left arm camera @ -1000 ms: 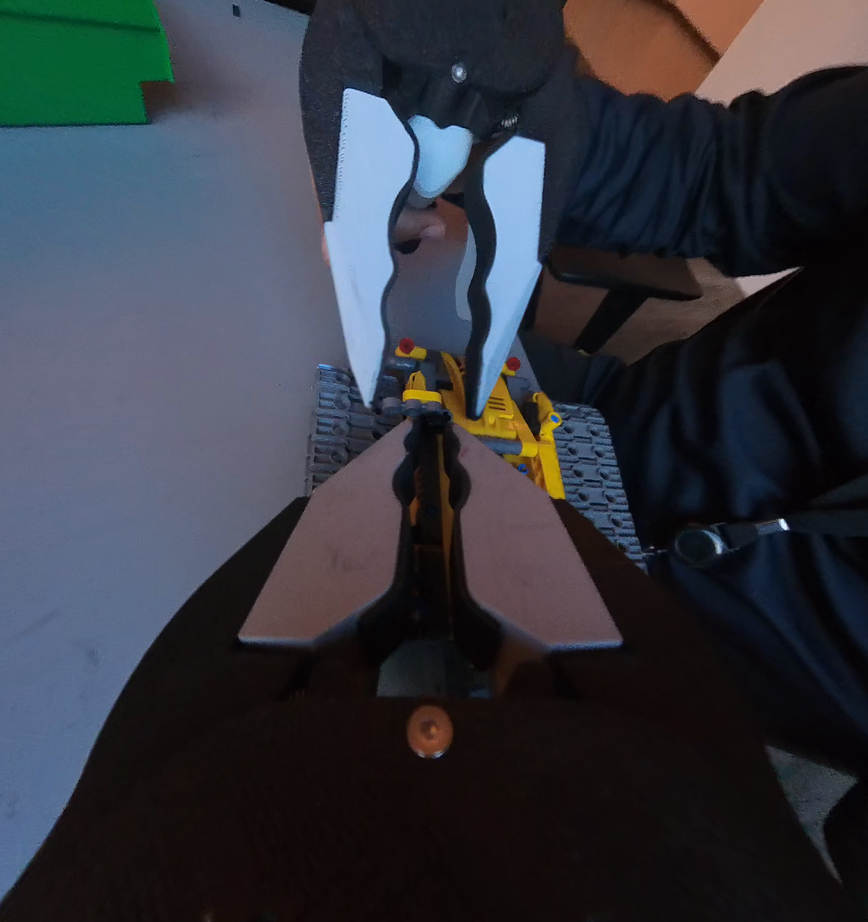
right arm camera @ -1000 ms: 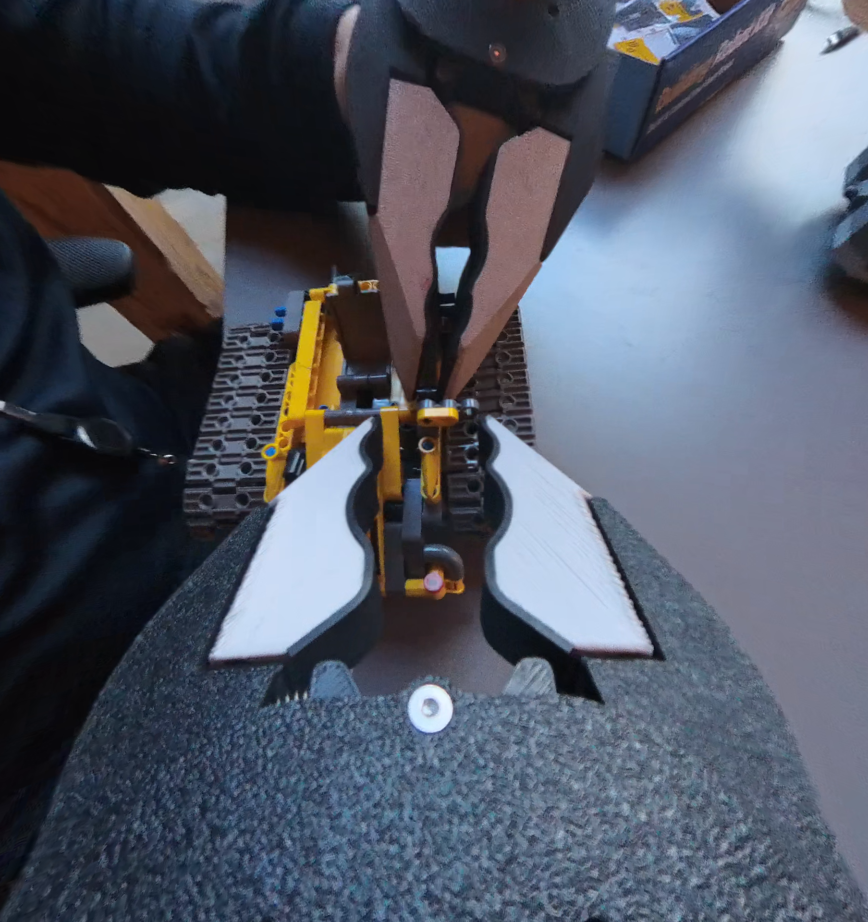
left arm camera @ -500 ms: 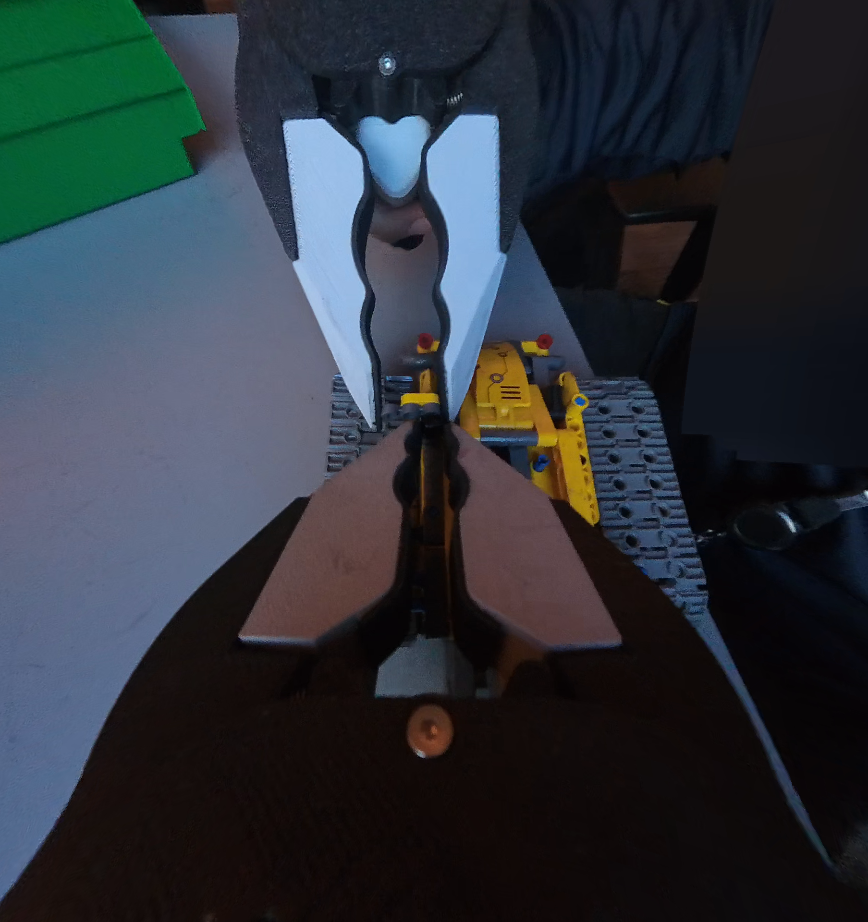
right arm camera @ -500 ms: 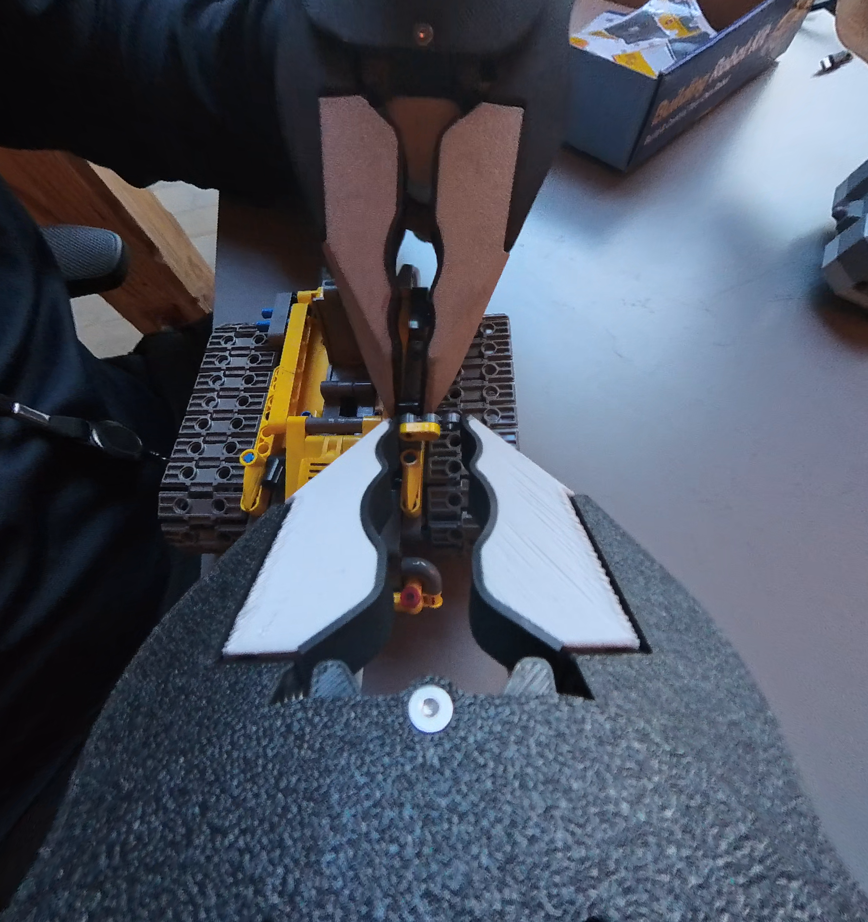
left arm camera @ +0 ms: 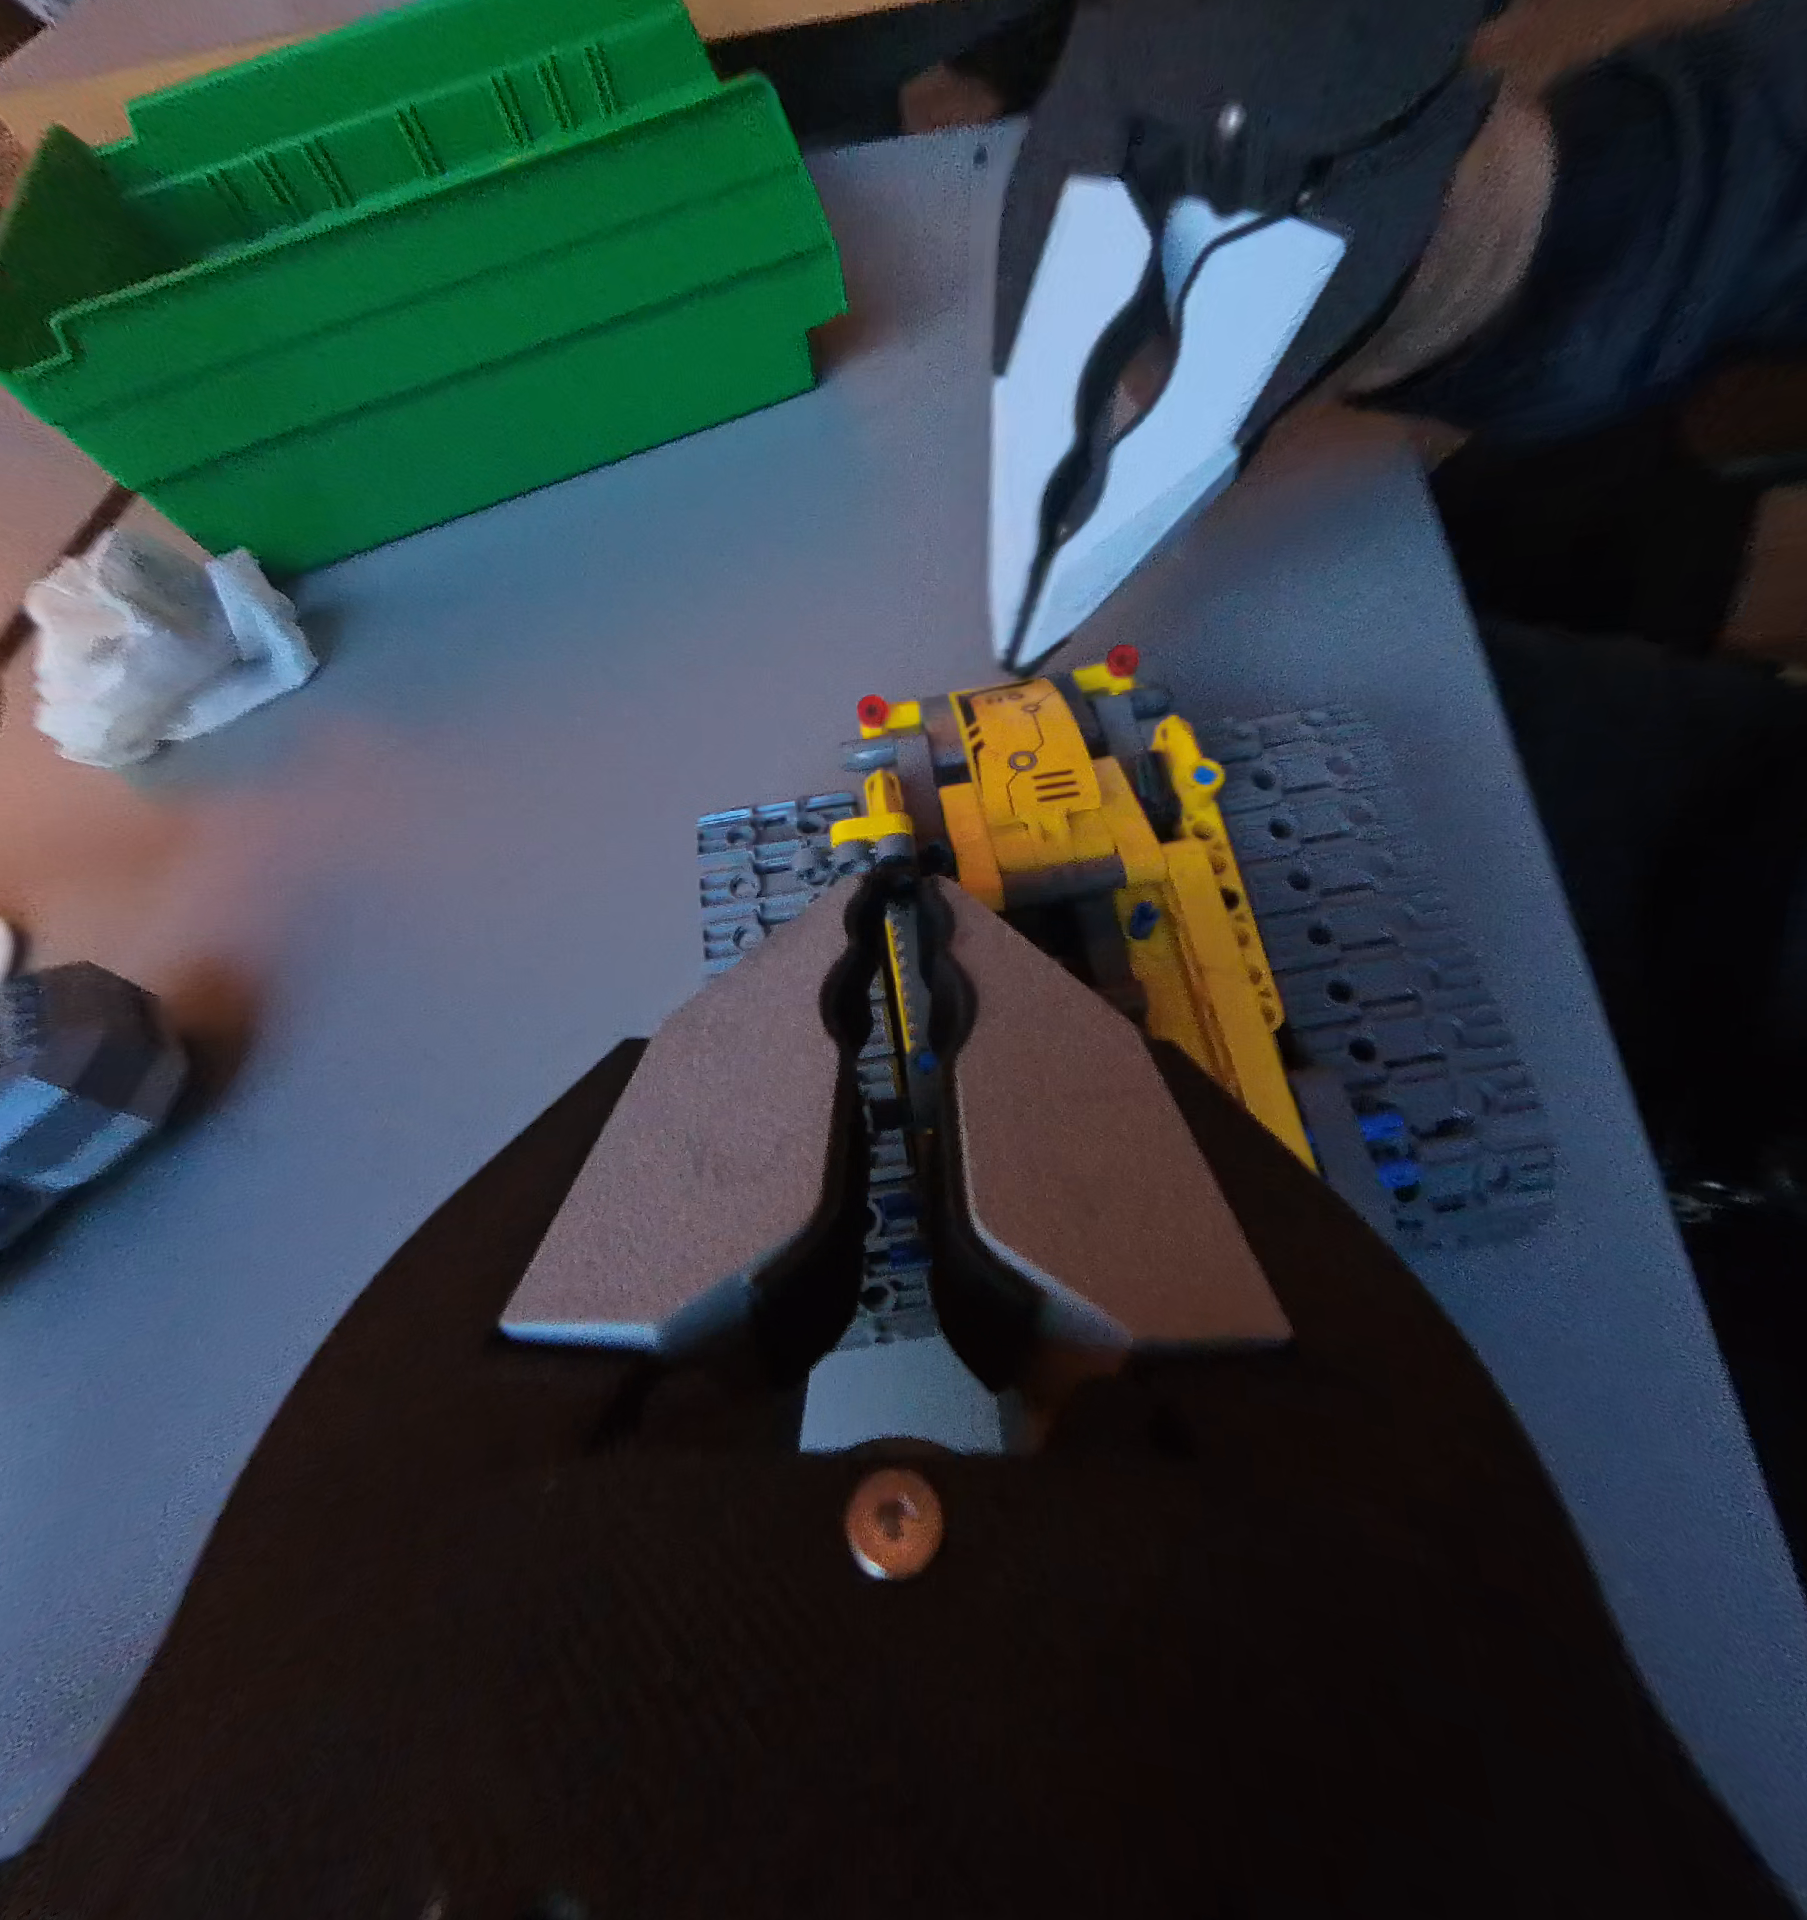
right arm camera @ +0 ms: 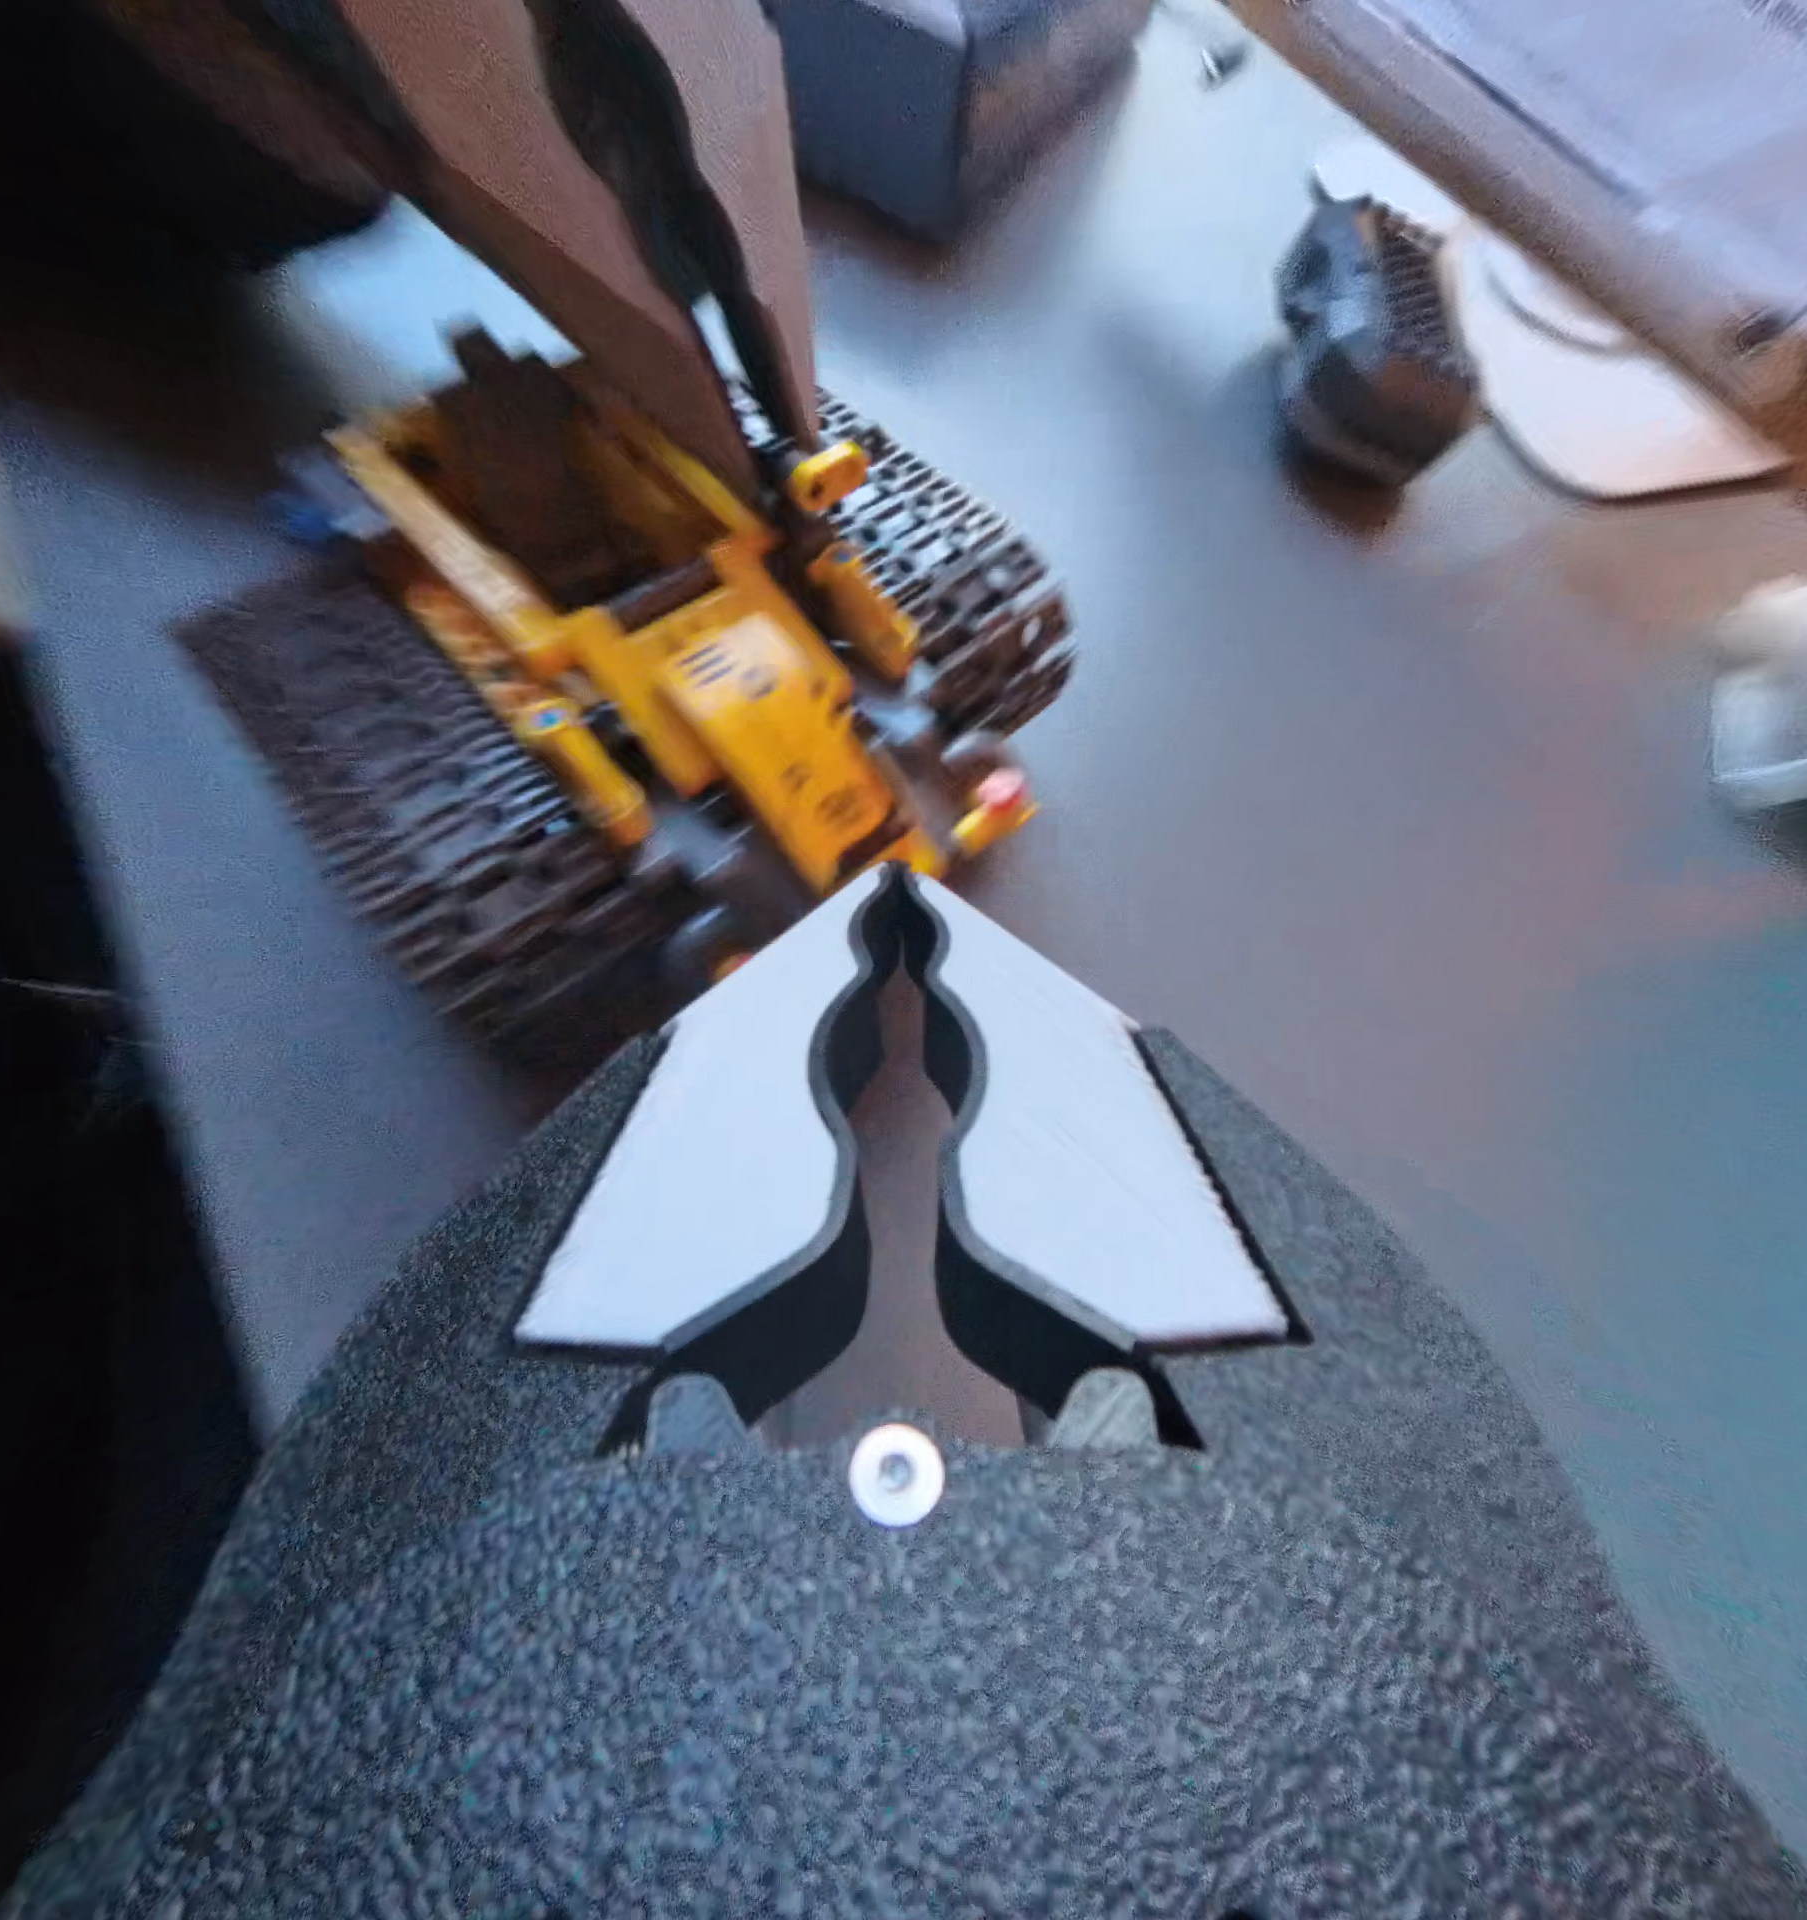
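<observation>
Since a second ago, the white-fingered right gripper (left arm camera: 1024, 649) has drawn back to 12 o'clock, jaws clenched empty. Brown-fingered left gripper (left arm camera: 894, 883) stays grasping the yellow brick-built tracked vehicle (left arm camera: 1075, 821) on the grey counter (left arm camera: 525, 727); a green plastic bin (left arm camera: 442, 312) sits at 10 o'clock.

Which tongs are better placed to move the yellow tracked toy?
Left, likely: the left tongs are shut on the yellow-black beam of the yellow tracked toy; the right tongs are shut on nothing, tips just off its end.
</observation>
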